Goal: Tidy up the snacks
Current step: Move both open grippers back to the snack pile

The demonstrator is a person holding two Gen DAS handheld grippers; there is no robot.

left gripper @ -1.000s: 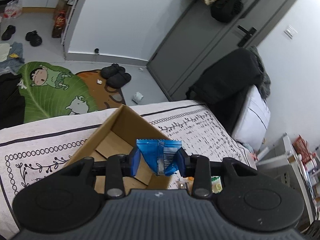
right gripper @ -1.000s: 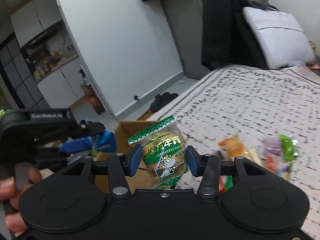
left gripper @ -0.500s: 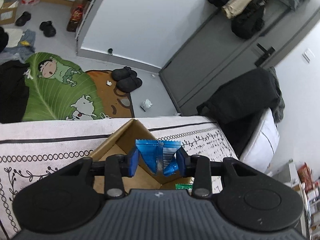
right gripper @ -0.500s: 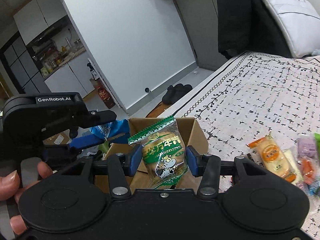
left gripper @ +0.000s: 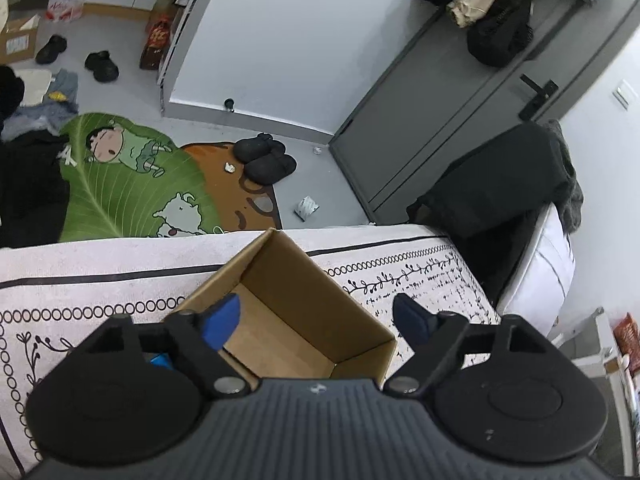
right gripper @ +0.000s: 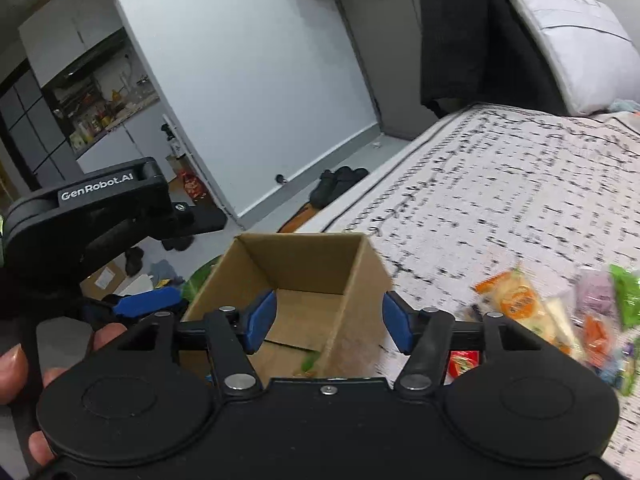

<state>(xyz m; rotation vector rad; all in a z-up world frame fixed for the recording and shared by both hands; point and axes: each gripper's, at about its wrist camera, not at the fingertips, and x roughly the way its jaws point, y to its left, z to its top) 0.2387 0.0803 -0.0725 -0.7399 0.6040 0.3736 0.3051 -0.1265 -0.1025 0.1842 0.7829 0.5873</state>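
Where half a second ago each of my grippers pinched a packet, both now stand spread with nothing between the pads: my left gripper (left gripper: 316, 322) no longer holds the blue packet, and my right gripper (right gripper: 329, 322) has let go of the green one. Close under my left finger a sliver of blue packet (left gripper: 161, 360) shows inside the cardboard box (left gripper: 348, 300), mostly hidden by my own frame, so I cannot tell which way it lies. In the right wrist view a scrap of green packet (right gripper: 309, 362) peeks out at the near end of the box floor, likewise too covered to read its long axis. The box itself sits open-topped on the patterned bedspread (left gripper: 80, 280), its long axis running away from my right gripper towards the bed's edge, and from my left gripper it appears corner-on. My left gripper (right gripper: 144, 300) hovers just beside the box in that same view, with a hand (right gripper: 16, 364) on its grip. Further right on the bedspread lies a loose, blurred pile of snacks (right gripper: 560, 312), well apart from the box. Beyond the bed, a pair of dark slippers (left gripper: 266, 158) rests on the floor beside the cartoon rug (left gripper: 120, 192).
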